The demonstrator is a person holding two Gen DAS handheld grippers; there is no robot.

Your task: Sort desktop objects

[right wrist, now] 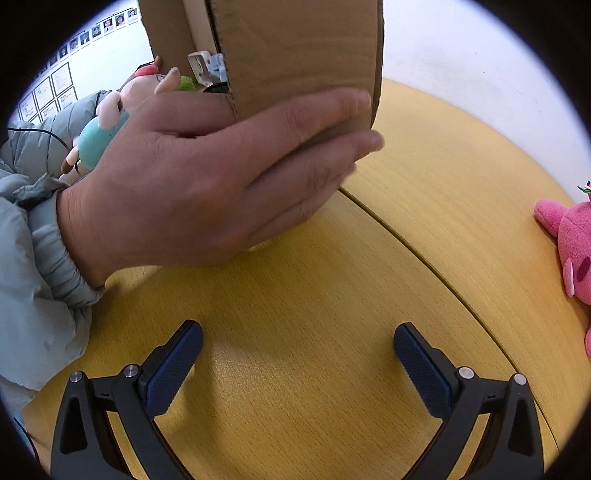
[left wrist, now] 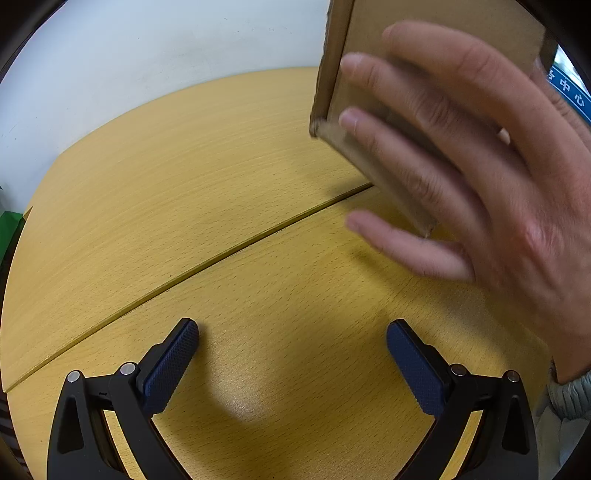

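Observation:
A brown cardboard box (left wrist: 424, 33) is tilted above the wooden table (left wrist: 184, 177), with a person's bare hand (left wrist: 498, 184) flat against its side. In the right wrist view the same cardboard box (right wrist: 295, 48) stands at top centre under the hand (right wrist: 207, 173). My left gripper (left wrist: 291, 347) is open low over bare table, well short of the box. My right gripper (right wrist: 297, 350) is open too, with nothing between its blue pads. A pink plush toy (right wrist: 572, 243) lies at the right edge. A plush doll in teal (right wrist: 103, 125) shows behind the hand.
A seam (left wrist: 221, 254) runs across the tabletop between two panels. A white wall (left wrist: 147, 55) stands behind the table. A grey-green padded sleeve (right wrist: 29, 258) fills the left of the right wrist view. Small items (right wrist: 207, 70) sit behind the box.

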